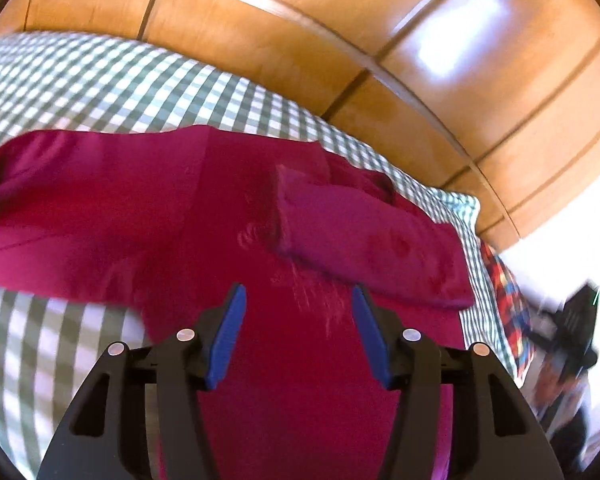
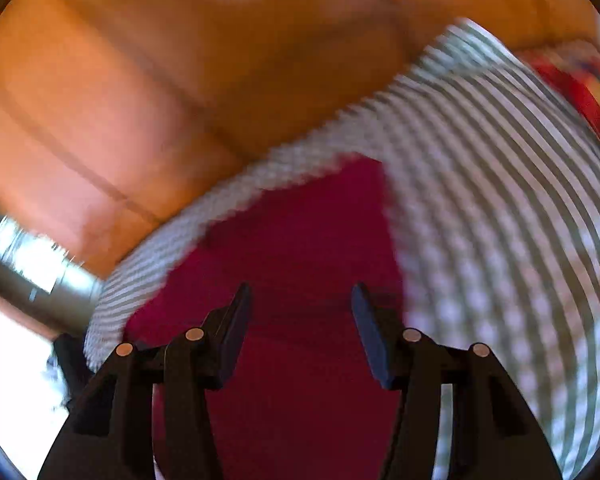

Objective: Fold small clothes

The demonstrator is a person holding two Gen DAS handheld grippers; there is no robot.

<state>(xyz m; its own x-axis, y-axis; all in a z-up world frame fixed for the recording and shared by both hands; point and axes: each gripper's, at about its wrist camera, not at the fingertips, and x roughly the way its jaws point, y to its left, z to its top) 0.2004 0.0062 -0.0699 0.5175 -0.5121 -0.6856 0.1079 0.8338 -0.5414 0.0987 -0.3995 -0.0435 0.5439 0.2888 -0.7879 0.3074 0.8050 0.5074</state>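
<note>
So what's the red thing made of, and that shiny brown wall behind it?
The red garment looks like soft knit cloth, matte: it creases and folds over itself. The brown panels look like varnished wood, probably: grain, dark seams and bright glare patches. Blur leaves both uncertain.

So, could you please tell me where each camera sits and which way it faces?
Left wrist: on the left gripper, looking down over open jaws at the red garment on the checked cloth.
Right wrist: on the right gripper, jaws open, above the same garment; blurred.
Shared: garment, cloth, wooden floor.
</note>
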